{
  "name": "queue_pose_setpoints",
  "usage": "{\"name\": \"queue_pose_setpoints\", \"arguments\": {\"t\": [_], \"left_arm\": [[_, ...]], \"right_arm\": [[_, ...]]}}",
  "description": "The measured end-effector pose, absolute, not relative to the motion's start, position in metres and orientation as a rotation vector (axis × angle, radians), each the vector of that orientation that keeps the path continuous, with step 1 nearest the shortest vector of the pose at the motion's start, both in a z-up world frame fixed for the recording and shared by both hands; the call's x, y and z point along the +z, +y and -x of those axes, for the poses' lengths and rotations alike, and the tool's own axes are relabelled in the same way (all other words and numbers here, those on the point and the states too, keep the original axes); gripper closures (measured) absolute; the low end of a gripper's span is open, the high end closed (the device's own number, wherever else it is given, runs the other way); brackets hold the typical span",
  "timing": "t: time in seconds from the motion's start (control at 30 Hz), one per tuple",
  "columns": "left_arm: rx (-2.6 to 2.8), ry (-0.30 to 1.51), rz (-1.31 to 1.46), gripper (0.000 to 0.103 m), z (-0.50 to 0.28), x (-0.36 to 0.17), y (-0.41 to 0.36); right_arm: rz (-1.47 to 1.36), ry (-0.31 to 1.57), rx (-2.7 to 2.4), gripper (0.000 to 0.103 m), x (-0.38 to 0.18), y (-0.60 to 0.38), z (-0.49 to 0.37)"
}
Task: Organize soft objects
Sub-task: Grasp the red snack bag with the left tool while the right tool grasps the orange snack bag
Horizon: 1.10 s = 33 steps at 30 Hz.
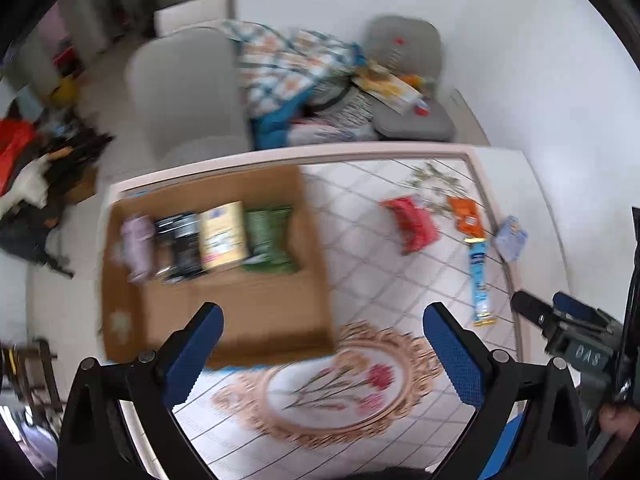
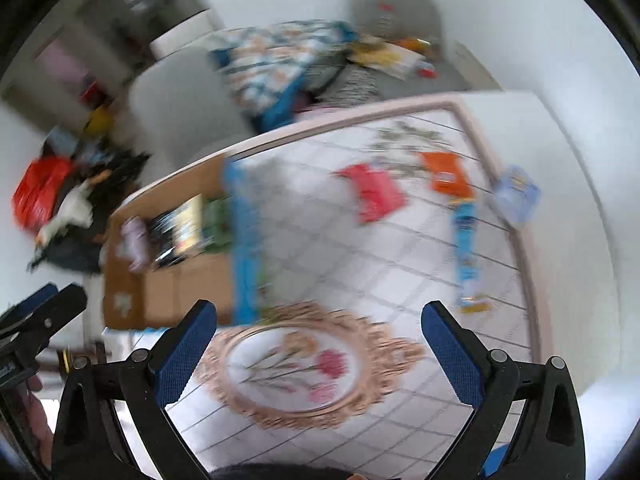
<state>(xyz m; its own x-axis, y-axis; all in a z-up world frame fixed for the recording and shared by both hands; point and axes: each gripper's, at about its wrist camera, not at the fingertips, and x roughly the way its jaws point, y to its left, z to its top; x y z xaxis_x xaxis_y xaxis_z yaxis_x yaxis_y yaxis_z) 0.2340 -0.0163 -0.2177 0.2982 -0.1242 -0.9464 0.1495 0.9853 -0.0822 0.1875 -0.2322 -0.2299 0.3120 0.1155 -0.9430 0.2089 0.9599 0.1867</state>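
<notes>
Tablecloth [image 1: 360, 240]: red packet [image 1: 412, 224] far beyond spread left tool [image 1: 323, 344].

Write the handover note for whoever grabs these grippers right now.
Left gripper: open, empty, above the table near the box.
Right gripper: open, empty, over the table's middle.
Done: four packs in the box: purple, black, yellow, green.
Left on the table: red pack, orange pack, blue stick, pale blue pack.
</notes>
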Motion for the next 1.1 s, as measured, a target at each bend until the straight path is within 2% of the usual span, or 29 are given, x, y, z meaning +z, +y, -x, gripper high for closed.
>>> {"name": "queue_pose_setpoints", "arguments": {"t": [0.2, 0.27, 0.47, 0.7, 0.9, 0.93, 0.97, 1.0, 1.07, 1.1], "left_arm": [[-0.27, 1.422, -0.042, 0.002, -0.316, -0.294, -0.112], [-0.273, 1.497, -0.042, 0.008, -0.346, -0.328, -0.14], [-0.245, 1.668, 0.033, 0.011, -0.405, -0.413, -0.176], [-0.191, 1.779, 0.045, 0.011, -0.424, -0.467, -0.181], [-0.179, 1.823, 0.028, 0.011, -0.424, -0.485, -0.188], [-0.175, 1.826, 0.023, 0.013, -0.424, -0.487, -0.19], [-0.18, 1.827, 0.013, 0.023, -0.423, -0.489, -0.192], [-0.178, 1.819, -0.007, 0.023, -0.422, -0.488, -0.194], [-0.183, 1.787, -0.051, 0.044, -0.419, -0.484, -0.197], [-0.181, 1.782, -0.065, 0.047, -0.419, -0.482, -0.199]], "right_arm": [[-0.345, 1.299, -0.181, 0.0, -0.276, -0.337, -0.247], [-0.358, 1.328, -0.179, 0.0, -0.297, -0.358, -0.277], [-0.317, 1.443, -0.156, 0.0, -0.365, -0.382, -0.348], [-0.342, 1.554, -0.124, 0.003, -0.426, -0.394, -0.382], [-0.339, 1.607, -0.117, 0.008, -0.456, -0.395, -0.396], [-0.338, 1.612, -0.119, 0.008, -0.458, -0.394, -0.397], [-0.334, 1.617, -0.119, 0.009, -0.462, -0.393, -0.399], [-0.329, 1.621, -0.12, 0.011, -0.464, -0.392, -0.4], [-0.314, 1.643, -0.122, 0.022, -0.471, -0.389, -0.403], [-0.317, 1.65, -0.114, 0.027, -0.474, -0.387, -0.405]]}}
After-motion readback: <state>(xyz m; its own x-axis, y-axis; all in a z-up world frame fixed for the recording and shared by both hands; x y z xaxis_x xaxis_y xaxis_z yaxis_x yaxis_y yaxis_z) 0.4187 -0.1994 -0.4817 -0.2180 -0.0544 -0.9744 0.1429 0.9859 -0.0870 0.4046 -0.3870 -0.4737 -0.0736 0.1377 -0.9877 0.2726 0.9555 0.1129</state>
